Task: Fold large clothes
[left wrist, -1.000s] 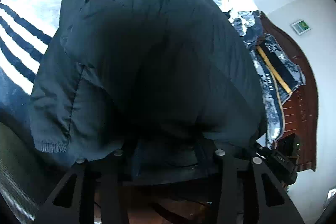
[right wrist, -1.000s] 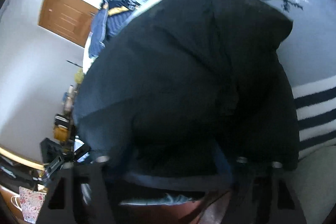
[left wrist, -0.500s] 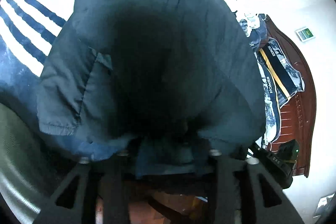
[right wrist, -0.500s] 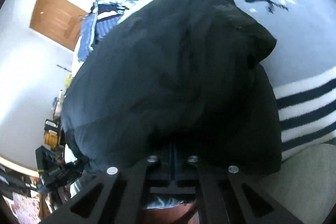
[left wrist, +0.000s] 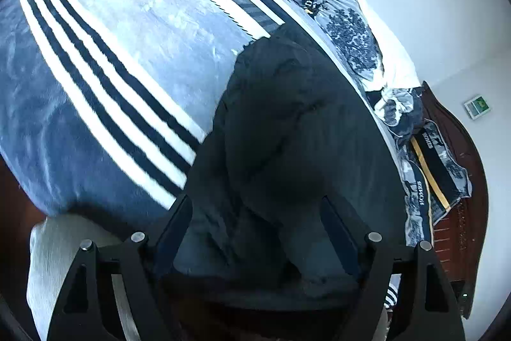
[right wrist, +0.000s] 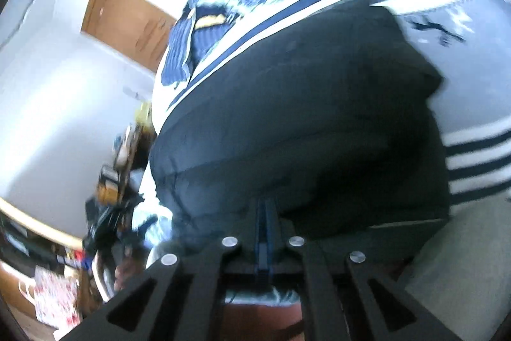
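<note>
Left hand-held gripper point(left wrist: 255, 232): jaws opening, spread around a bunched edge of the dark jacket point(left wrist: 297, 123) without pressing it. Right hand-held gripper point(right wrist: 263, 213): pressed together, pinching the jacket's hem. The jacket lies on the striped blanket point(left wrist: 105, 59) on the bed, folded over but still lumpy; smoothing remains. The pillow point(left wrist: 434, 162) beyond the jacket reads "HOMES".

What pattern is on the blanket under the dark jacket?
Blue blanket with white and navy stripes; clearest in the left wrist view.
</note>
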Demonstrator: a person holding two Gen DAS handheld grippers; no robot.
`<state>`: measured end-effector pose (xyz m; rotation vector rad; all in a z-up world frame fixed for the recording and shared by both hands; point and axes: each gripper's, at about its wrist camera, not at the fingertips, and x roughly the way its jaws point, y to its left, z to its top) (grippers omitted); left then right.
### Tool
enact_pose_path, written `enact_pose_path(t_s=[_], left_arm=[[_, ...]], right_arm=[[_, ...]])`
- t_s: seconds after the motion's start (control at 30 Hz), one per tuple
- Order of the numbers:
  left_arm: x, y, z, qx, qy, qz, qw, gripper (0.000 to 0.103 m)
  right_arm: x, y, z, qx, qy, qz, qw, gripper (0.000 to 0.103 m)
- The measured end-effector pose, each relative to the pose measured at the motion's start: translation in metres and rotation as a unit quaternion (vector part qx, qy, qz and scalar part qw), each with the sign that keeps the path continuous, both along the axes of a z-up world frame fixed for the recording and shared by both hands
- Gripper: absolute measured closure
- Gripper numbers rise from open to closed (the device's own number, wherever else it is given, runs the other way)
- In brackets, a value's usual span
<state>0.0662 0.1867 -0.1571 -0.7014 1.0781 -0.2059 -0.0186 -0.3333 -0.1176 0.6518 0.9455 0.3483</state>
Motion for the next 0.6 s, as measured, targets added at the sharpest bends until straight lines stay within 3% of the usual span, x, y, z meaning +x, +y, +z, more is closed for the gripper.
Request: enact_pose_path(t_s=[0.1,0.17,0.3,0.37,0.4,0.47,0.5,0.53,0.6], left_arm=[[0.002,0.001,-0.002,-0.022,-0.006,0.01,0.9997,0.021],[0.003,0.003,0.004,-0.027,-0.018,0.006,0.9995,0.021],[0.019,-0.009,0.021,-0.012,-0.033,-0.011,0.9993,0.021],[0.029,-0.006,0.028,-0.01,-0.037,-0.015,0.9992,0.021],[0.037,-0.006,0.033,-0.004,-0.039,-0.018,0.9991,0.021],[0.049,-0.004,0.04,0.002,-0.04,-0.022,0.9989,0.02],[0.059,-0.003,0.043,0.0,-0.041,-0.026,0.9988,0.02],[0.064,0.0,0.046,-0.002,-0.04,-0.031,0.9987,0.02],[0.082,0.0,0.05,0.005,-0.038,-0.038,0.9985,0.019]], right_arm=[[0.012,0.018,0.003,-0.002,0.016,0.043,0.999,0.098],[0.014,0.016,0.008,-0.008,0.009,0.024,1.0,0.098],[0.013,-0.01,0.017,0.036,-0.032,-0.016,0.999,0.096],[0.025,-0.01,0.006,0.063,0.016,0.049,0.997,0.087],[0.027,-0.013,0.006,0.065,0.018,0.052,0.996,0.082],[0.032,-0.023,0.012,0.082,0.004,0.051,0.995,0.064],[0.035,-0.033,0.017,0.116,-0.01,0.048,0.992,0.027],[0.037,-0.04,0.02,0.141,-0.023,0.045,0.989,0.005],[0.045,-0.048,0.029,0.14,-0.037,0.034,0.989,0.005]])
